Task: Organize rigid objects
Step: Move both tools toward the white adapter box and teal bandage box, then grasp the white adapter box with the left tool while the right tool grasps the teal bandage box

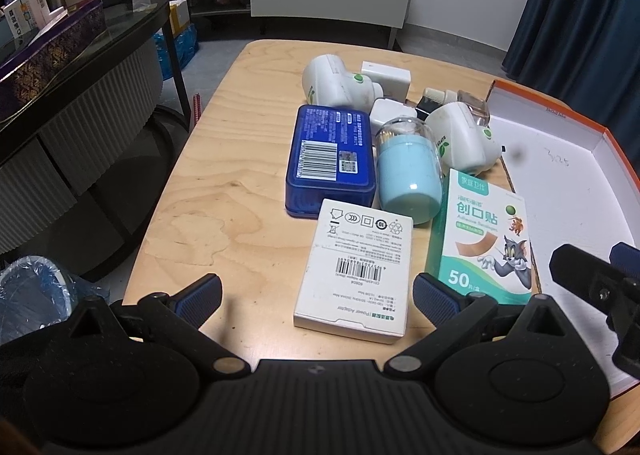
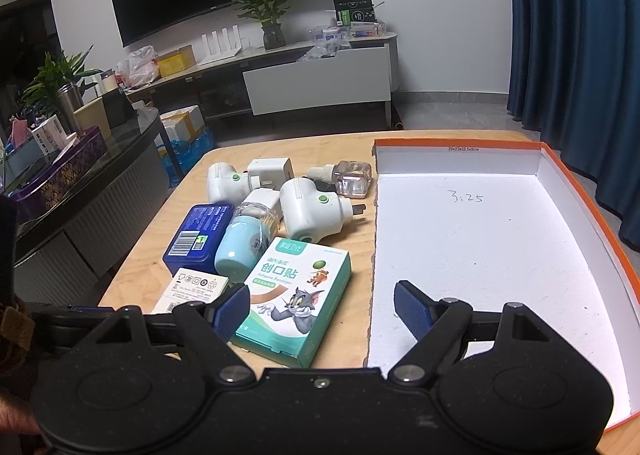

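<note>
Wooden table point(image 1: 224, 159): white box point(image 1: 354, 267) partly hidden (right view).

Both your grippers are chunky matte black plastic, round hubs either side and triangular cutouts in the linkage arms. Silver pivot screws at the joints. The left gripper point(image 1: 316, 293) and right gripper point(image 2: 320, 305) both have ribbed blue pads point(image 2: 230, 309) on the fingertips.
</note>
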